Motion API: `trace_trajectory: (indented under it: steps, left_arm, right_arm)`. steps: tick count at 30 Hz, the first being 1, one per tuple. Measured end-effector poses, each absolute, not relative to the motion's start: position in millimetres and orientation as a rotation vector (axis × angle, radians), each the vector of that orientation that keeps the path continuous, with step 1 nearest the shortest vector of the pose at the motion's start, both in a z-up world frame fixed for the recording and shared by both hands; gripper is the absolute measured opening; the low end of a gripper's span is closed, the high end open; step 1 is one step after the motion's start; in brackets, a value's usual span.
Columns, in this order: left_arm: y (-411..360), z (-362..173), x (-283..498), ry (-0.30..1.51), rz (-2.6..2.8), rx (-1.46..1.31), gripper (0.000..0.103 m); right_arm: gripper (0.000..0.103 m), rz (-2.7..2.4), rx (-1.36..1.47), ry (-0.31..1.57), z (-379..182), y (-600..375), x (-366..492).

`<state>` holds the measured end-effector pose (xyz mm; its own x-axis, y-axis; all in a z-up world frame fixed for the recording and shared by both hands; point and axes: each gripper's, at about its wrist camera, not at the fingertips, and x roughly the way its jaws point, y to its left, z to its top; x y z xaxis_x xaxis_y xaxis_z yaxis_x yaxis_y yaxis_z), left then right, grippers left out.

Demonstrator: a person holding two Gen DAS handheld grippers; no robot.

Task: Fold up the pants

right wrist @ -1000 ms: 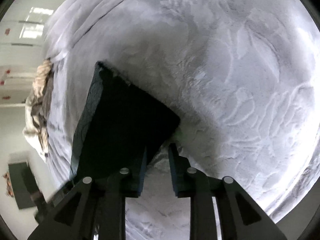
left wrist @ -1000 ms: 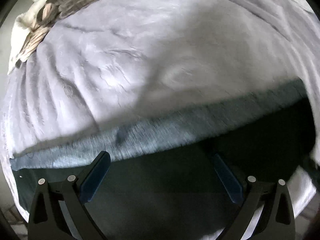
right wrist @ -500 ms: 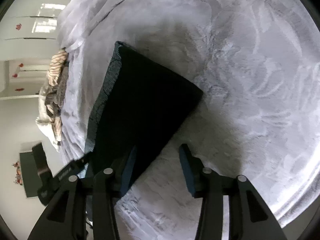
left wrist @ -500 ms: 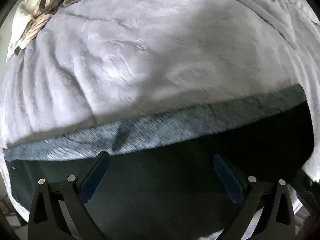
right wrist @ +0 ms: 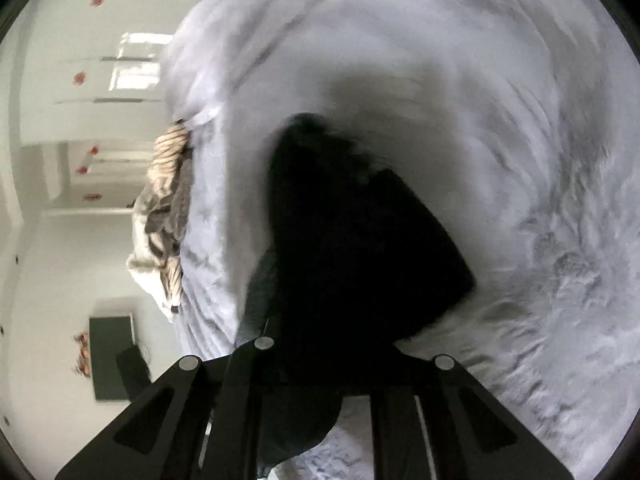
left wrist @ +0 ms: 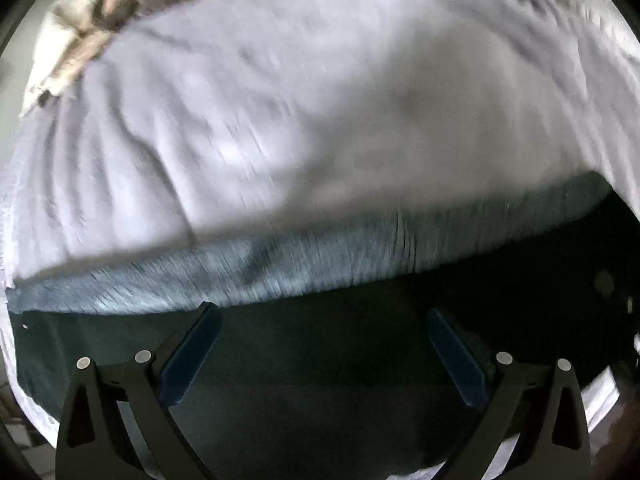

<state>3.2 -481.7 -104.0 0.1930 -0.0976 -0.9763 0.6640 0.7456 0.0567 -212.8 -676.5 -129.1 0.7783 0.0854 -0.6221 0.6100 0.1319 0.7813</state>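
The dark pants (left wrist: 320,376) lie on a pale grey blanket (left wrist: 304,128), with their lighter ribbed waistband (left wrist: 304,268) along the far edge. My left gripper (left wrist: 320,336) hovers open over the dark cloth, blue pads wide apart. In the right wrist view the pants (right wrist: 360,248) are a dark bunched mass rising in front of the camera. My right gripper (right wrist: 316,364) is at their near edge; its fingertips are hidden by the black cloth and the view is blurred.
A striped brown and cream cloth (right wrist: 168,216) lies at the blanket's far edge, also in the left wrist view (left wrist: 92,24). White walls and a dark cabinet (right wrist: 112,356) stand beyond the bed.
The right gripper, open half a second ago beside the flat pants, has moved onto their near edge, and the cloth now bunches up. The left view shifted slightly; the left gripper stays open.
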Motion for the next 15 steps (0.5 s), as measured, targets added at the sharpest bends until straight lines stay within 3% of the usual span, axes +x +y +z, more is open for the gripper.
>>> trace_trajectory:
  steps: [6, 15]
  left_arm:
    - [-512.4, -151.0, 5.9, 1.289, -0.527, 0.654, 0.103]
    - [-487.1, -121.0, 17.5, 1.306, -0.558, 0.614, 0.103]
  right_arm:
    - [0.012, -0.369, 1.249, 0.647, -93.8, -664.2, -195.2]
    - [0.012, -0.353, 1.121, 0.701, -65.5, -653.0, -178.8]
